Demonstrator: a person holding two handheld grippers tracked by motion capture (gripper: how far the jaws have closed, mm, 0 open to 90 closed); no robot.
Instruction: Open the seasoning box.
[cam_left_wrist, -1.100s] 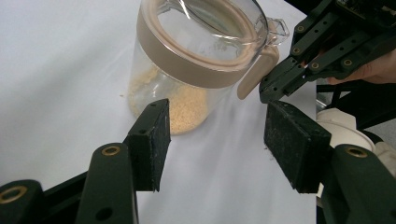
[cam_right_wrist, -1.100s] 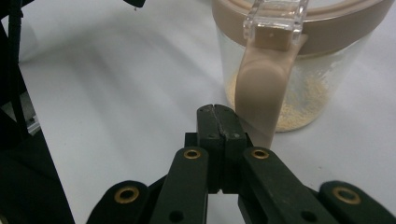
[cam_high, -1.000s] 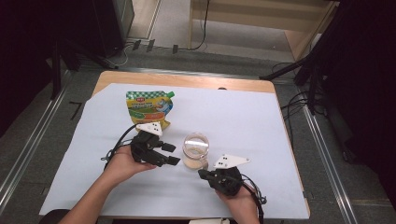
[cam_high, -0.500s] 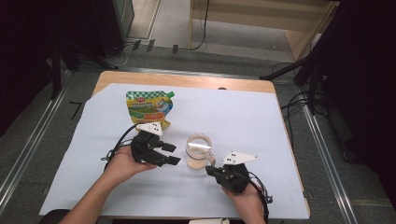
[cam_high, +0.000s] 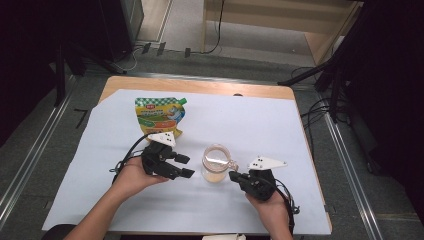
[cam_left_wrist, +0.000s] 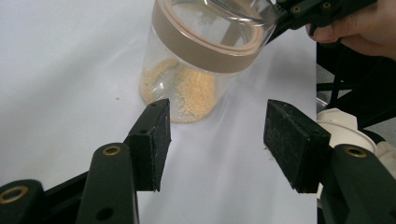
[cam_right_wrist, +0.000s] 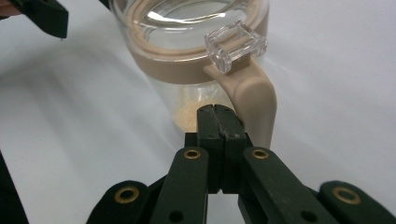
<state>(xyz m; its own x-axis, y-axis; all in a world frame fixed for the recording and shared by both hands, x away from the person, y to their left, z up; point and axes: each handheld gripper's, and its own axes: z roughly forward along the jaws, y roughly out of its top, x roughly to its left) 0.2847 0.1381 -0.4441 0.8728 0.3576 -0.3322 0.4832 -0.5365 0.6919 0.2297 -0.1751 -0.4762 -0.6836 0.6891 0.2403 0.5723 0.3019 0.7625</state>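
A clear jar (cam_high: 216, 165) with a beige collar and a little yellow grain at its bottom stands mid-table on the white sheet (cam_high: 280, 125). In the left gripper view the jar (cam_left_wrist: 205, 56) sits just beyond my left gripper (cam_left_wrist: 217, 126), which is open with nothing between its pads. That left gripper (cam_high: 186, 166) lies to the jar's left in the high view. My right gripper (cam_high: 233, 175) is at the jar's right, shut and empty. Its tips (cam_right_wrist: 219, 112) rest beside the beige latch arm (cam_right_wrist: 254, 100) below the clear clasp (cam_right_wrist: 236, 44).
A green and yellow spout pouch (cam_high: 159, 114) lies flat behind the left gripper. The white sheet covers most of the wooden table (cam_high: 200, 86). Cables and metal rails run along the floor around the table.
My right gripper has shifted a little to the right, staying shut. The jar has edged slightly rightward with it. The left gripper has kept still.
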